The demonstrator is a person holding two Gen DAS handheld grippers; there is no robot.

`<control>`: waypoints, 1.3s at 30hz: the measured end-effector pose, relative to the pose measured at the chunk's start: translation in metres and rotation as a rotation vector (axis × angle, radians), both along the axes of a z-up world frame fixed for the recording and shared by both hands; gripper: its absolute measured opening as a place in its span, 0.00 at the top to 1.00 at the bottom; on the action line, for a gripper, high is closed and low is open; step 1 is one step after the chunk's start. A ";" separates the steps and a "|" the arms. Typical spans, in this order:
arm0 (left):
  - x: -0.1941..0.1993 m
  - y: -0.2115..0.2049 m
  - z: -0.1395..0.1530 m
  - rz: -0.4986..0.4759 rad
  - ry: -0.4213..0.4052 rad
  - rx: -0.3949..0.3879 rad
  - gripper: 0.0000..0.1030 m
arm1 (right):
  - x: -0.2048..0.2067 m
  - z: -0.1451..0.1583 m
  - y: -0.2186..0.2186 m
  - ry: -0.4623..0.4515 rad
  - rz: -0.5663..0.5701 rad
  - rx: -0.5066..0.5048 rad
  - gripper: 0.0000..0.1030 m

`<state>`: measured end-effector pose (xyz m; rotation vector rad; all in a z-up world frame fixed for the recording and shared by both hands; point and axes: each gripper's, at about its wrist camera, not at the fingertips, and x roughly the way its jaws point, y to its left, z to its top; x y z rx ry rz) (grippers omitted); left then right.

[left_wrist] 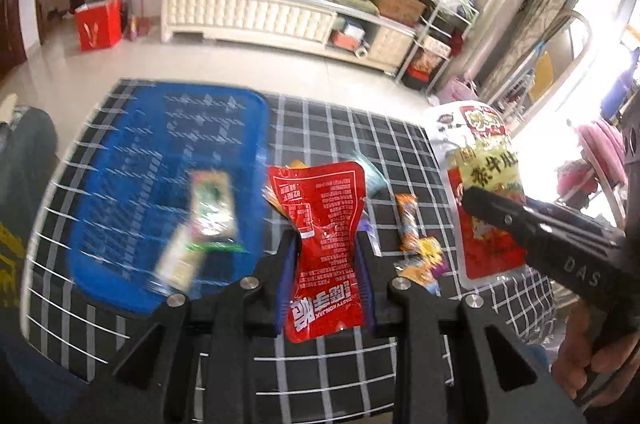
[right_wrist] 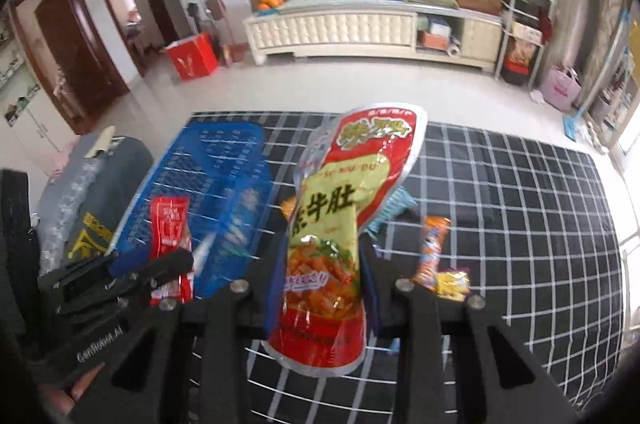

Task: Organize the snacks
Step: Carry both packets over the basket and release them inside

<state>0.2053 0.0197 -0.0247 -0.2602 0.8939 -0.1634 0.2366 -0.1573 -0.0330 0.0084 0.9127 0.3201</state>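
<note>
My left gripper (left_wrist: 326, 256) is shut on a small red snack packet (left_wrist: 326, 224), held above the black checked tablecloth (left_wrist: 392, 152) just right of the blue basket (left_wrist: 160, 176). A green and white packet (left_wrist: 208, 208) lies inside the basket. My right gripper (right_wrist: 322, 264) is shut on a tall red and yellow snack pouch (right_wrist: 340, 216), held upright above the table. In the right wrist view the left gripper (right_wrist: 132, 276) with its red packet (right_wrist: 170, 236) shows at the left, beside the blue basket (right_wrist: 224, 192).
Loose snacks lie on the cloth: an orange stick pack (right_wrist: 430, 248), a yellow packet (right_wrist: 452, 282), and a light blue wrapper (right_wrist: 390, 210) behind the pouch. A grey bag (right_wrist: 88, 192) sits left of the table. A white TV cabinet (right_wrist: 360, 24) stands across the floor.
</note>
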 end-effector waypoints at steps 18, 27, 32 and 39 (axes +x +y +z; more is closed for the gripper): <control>0.028 0.105 -0.008 0.031 0.047 0.104 0.75 | 0.023 -0.026 0.125 0.071 0.151 -0.015 0.63; 0.040 0.118 -0.039 -0.002 0.099 0.112 0.74 | 0.028 -0.055 0.149 0.133 0.163 -0.072 0.63; 0.041 0.122 -0.052 0.001 0.129 0.097 0.71 | 0.027 -0.067 0.159 0.159 0.172 -0.110 0.63; 0.037 0.122 -0.056 0.004 0.138 0.131 0.64 | 0.026 -0.075 0.166 0.180 0.172 -0.122 0.62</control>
